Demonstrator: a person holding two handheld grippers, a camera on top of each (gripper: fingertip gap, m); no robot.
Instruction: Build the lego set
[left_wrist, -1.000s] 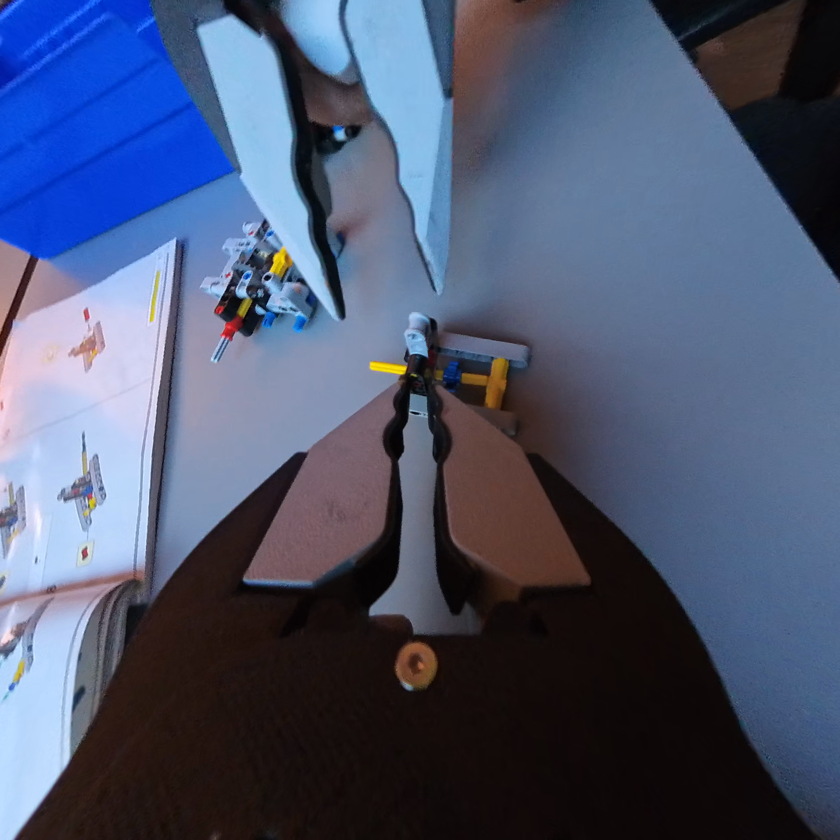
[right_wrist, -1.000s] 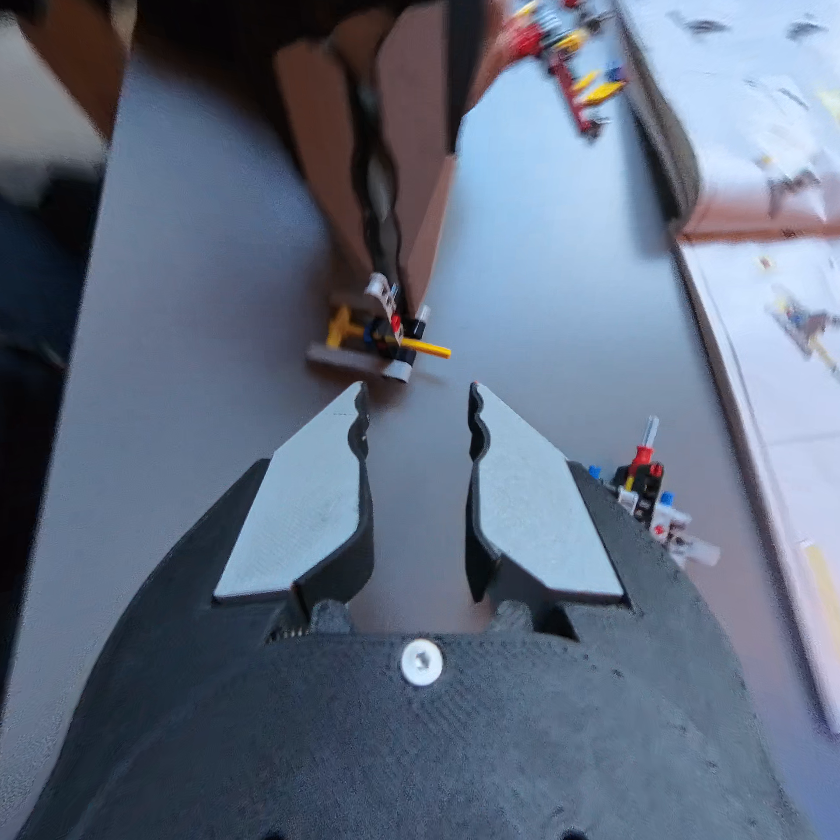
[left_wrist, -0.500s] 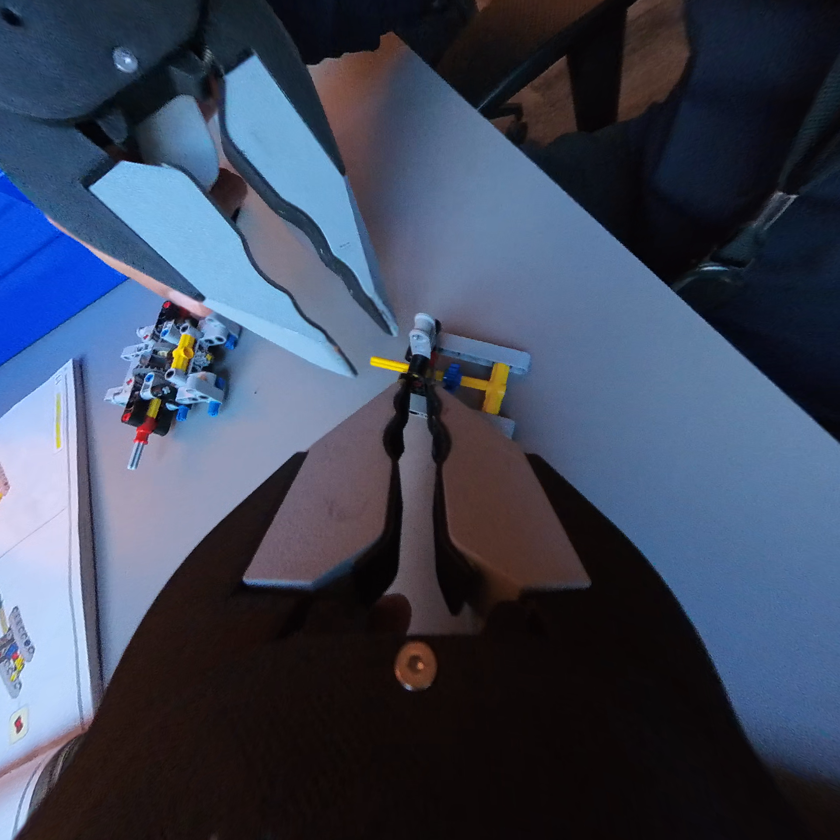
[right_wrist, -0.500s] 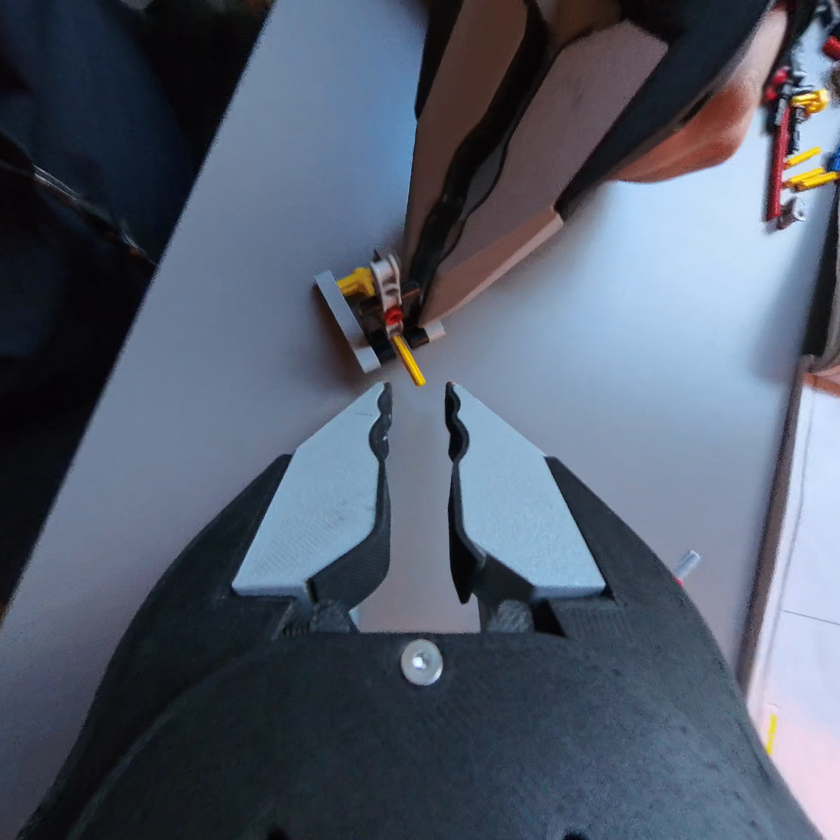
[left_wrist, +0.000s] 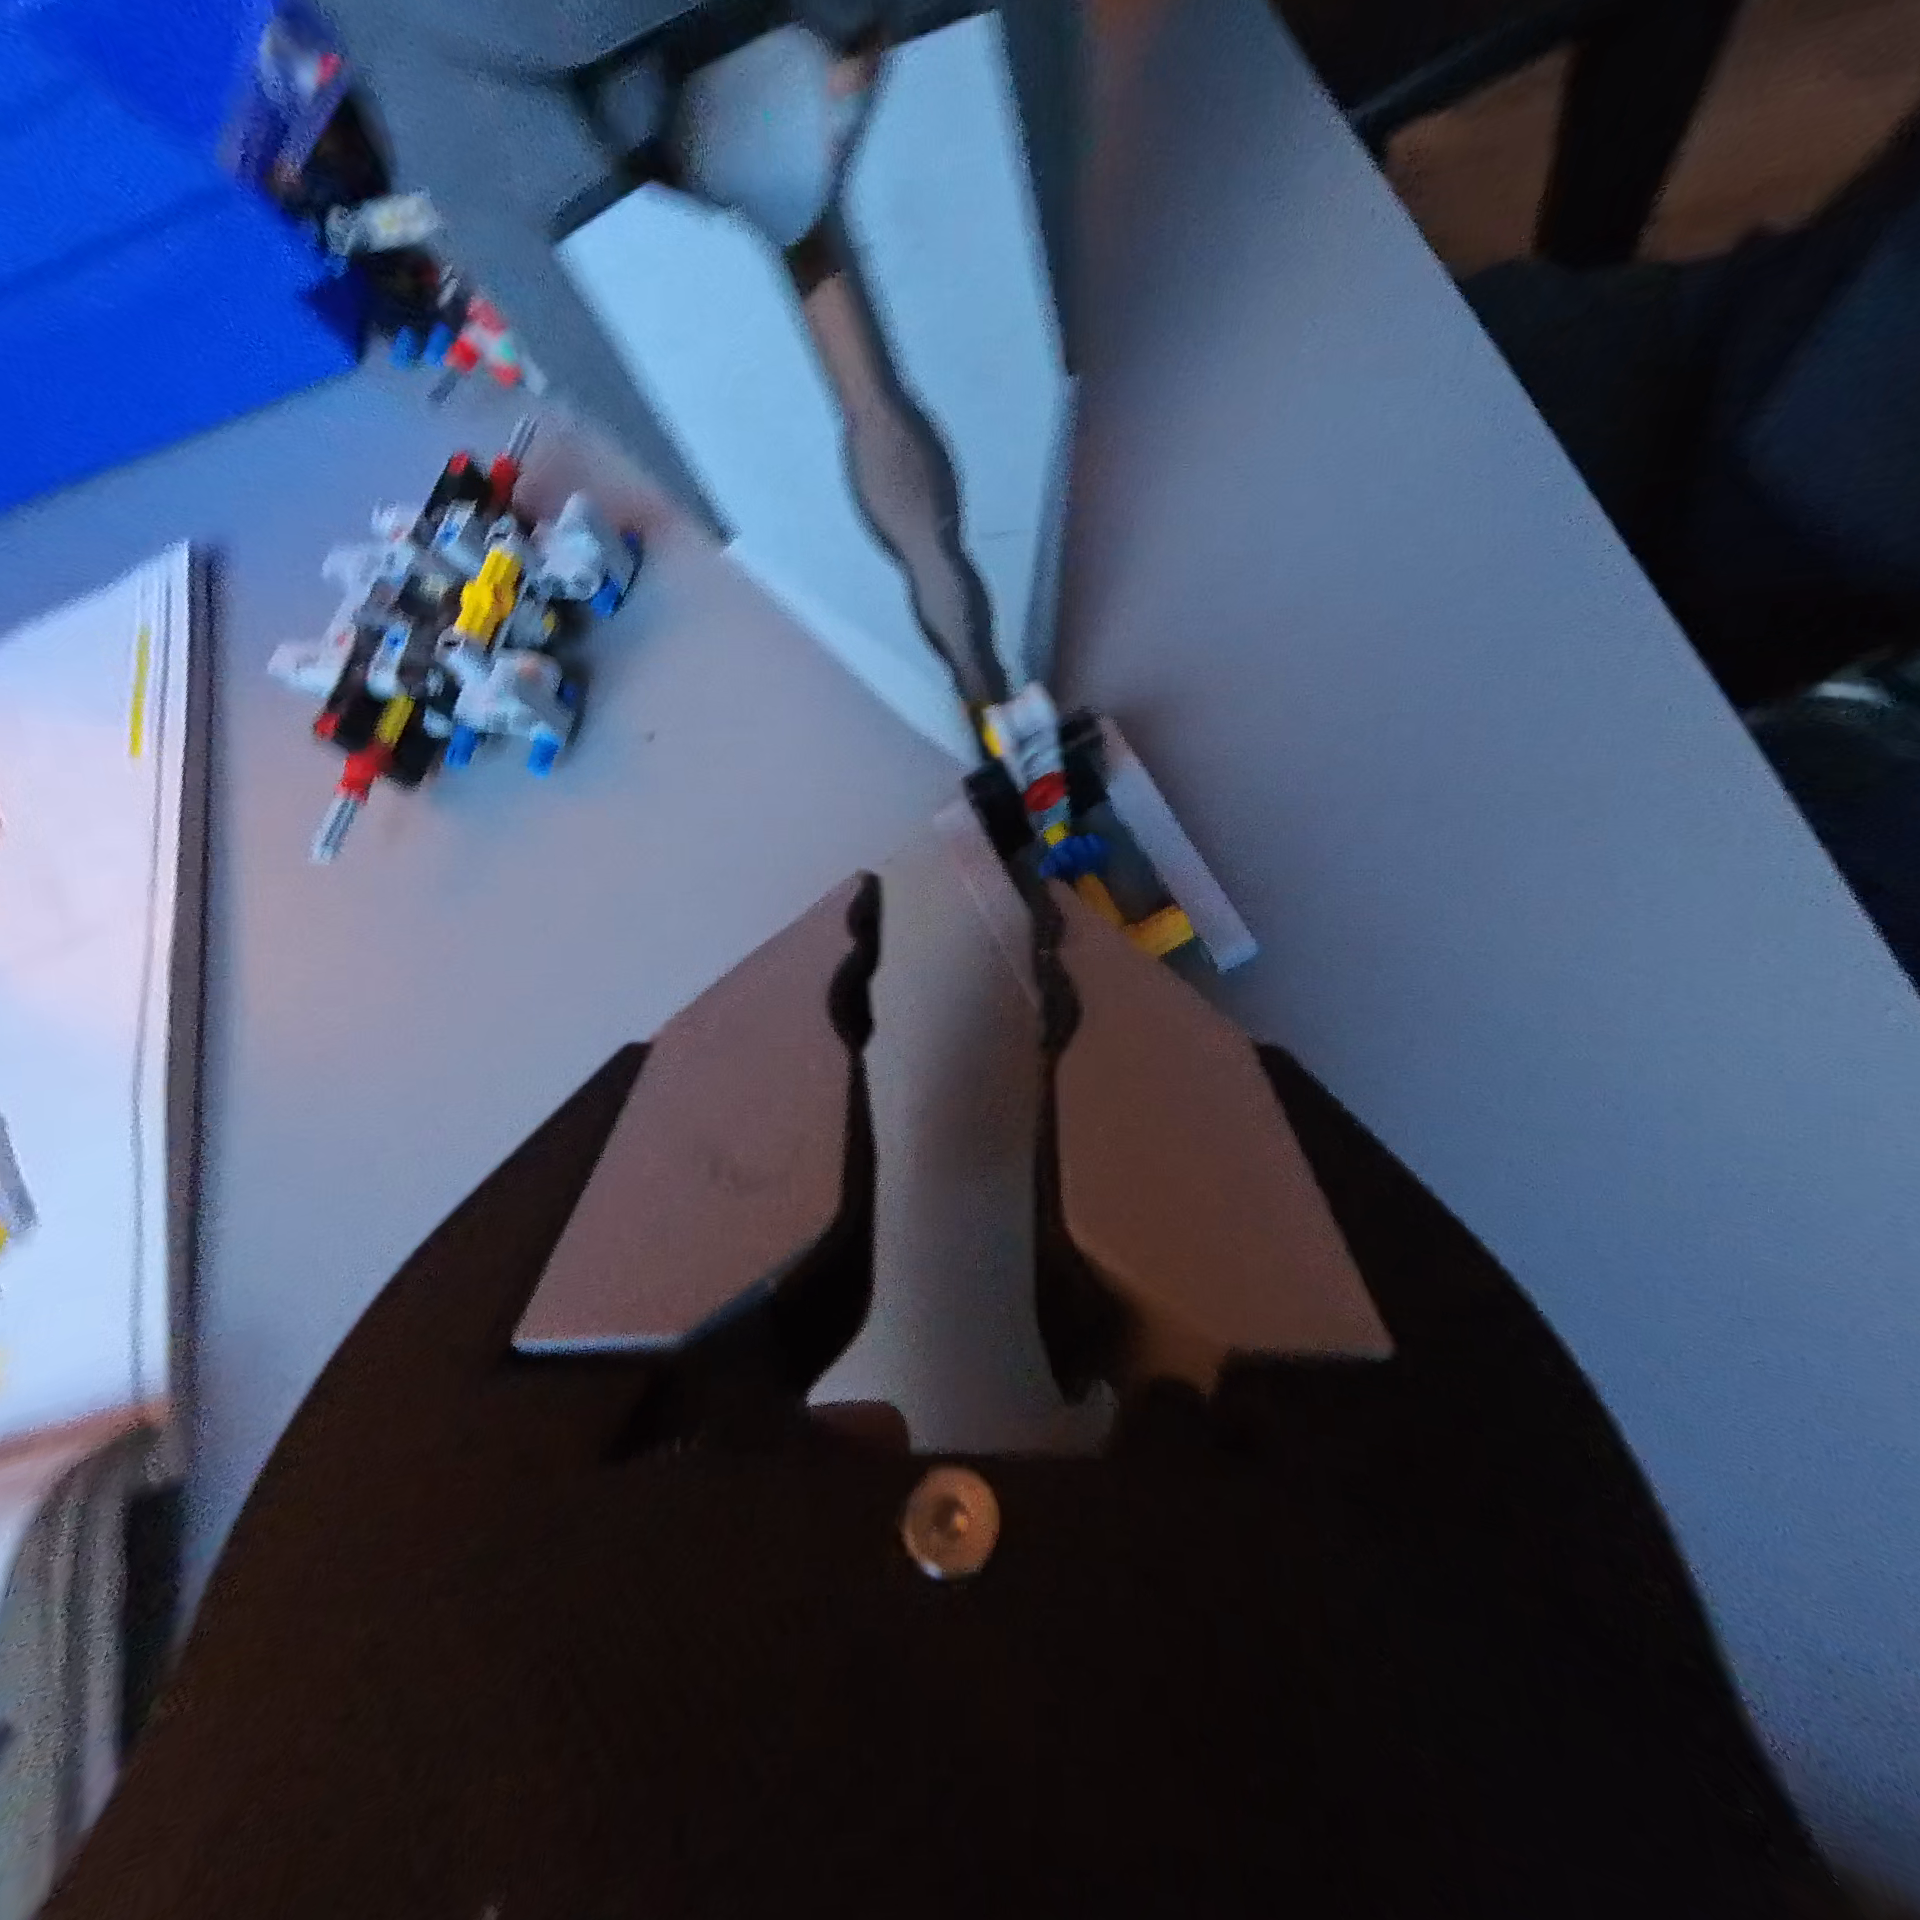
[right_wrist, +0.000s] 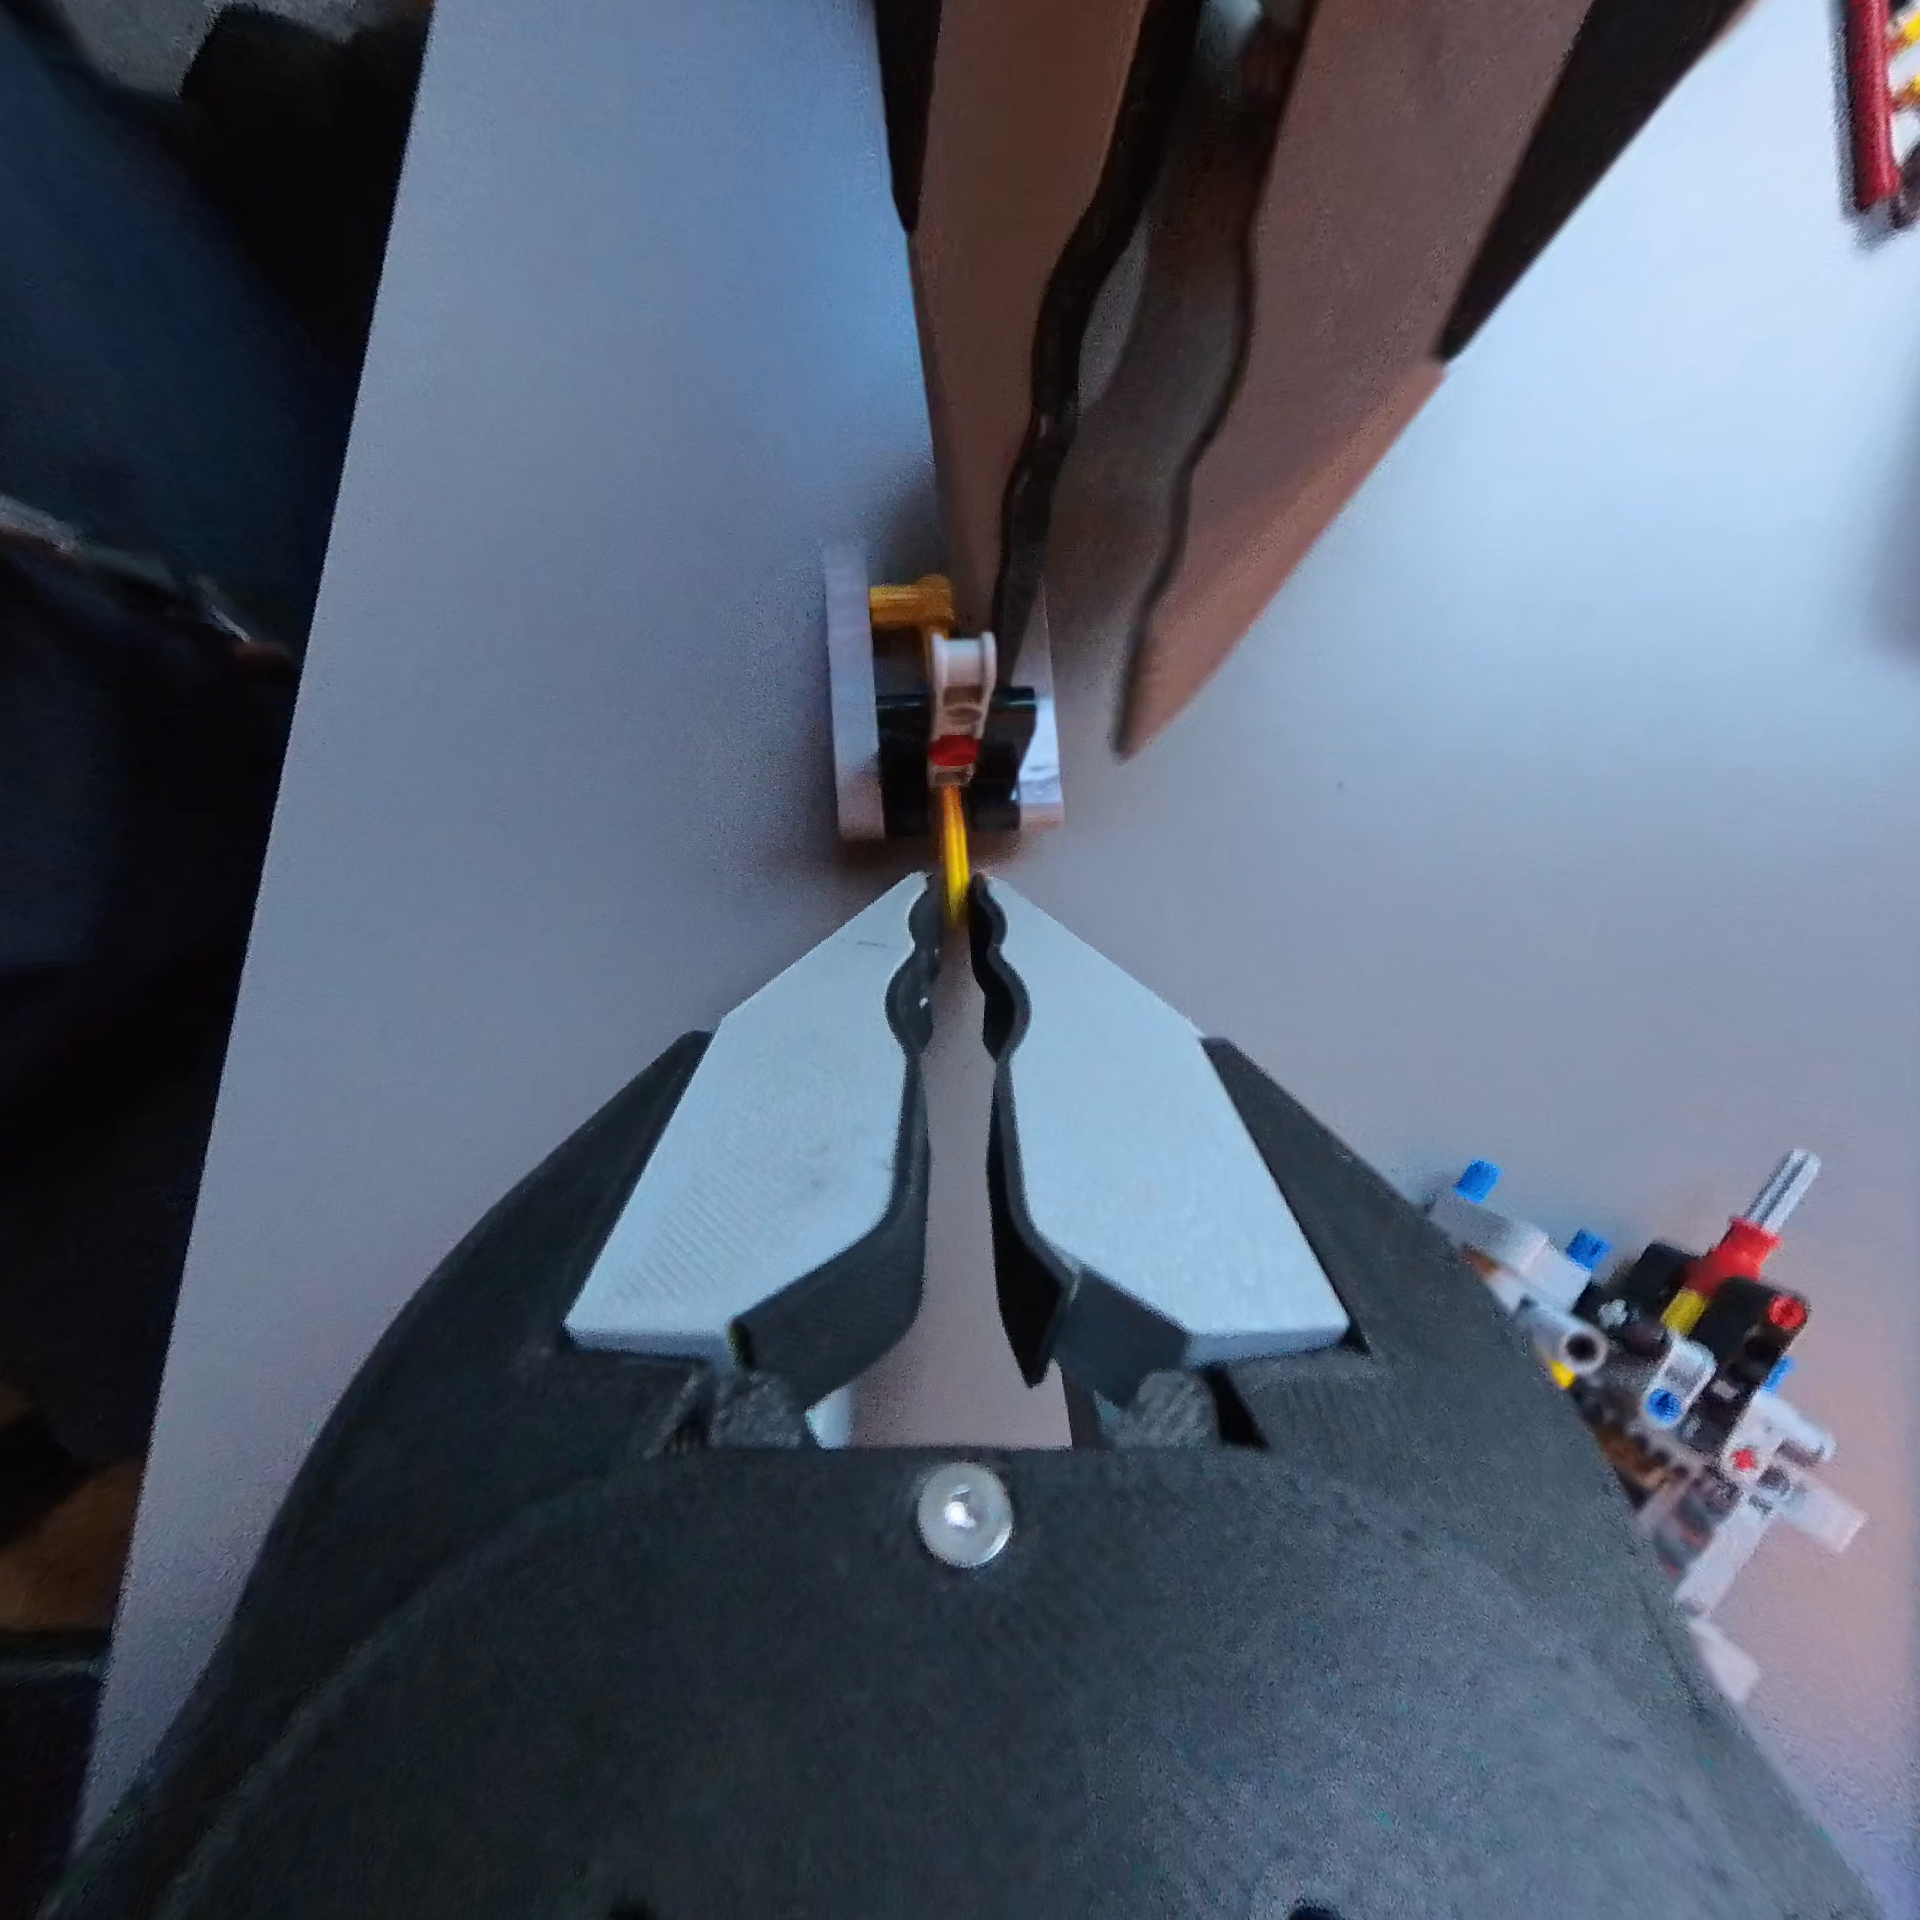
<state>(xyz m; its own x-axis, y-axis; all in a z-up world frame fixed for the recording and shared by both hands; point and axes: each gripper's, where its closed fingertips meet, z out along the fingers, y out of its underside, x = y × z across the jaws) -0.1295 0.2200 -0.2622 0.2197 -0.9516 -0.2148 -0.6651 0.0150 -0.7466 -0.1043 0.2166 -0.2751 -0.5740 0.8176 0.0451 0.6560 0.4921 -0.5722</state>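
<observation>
1. The right gripper (right_wrist: 954, 902) reached level across the grey table (right_wrist: 582, 520), its pads clenched on the yellow axle (right_wrist: 954, 847) of a small brick assembly (right_wrist: 940, 717).
2. Facing it, the left gripper (left_wrist: 956, 914) stood with fingers parted, one touching the assembly.
3. The table edge ran close beside the assembly; a second brick model (left_wrist: 457, 644) and booklet (left_wrist: 83, 935) lay well apart.

Pale grey tabletop (left_wrist: 1403, 644) under dim, bluish light, warmer toward the near side. Beyond its edge, brown wooden floor (left_wrist: 1475, 145) and dark chair legs (left_wrist: 1590, 114). Blue bin (left_wrist: 125, 270) at the far left corner.
</observation>
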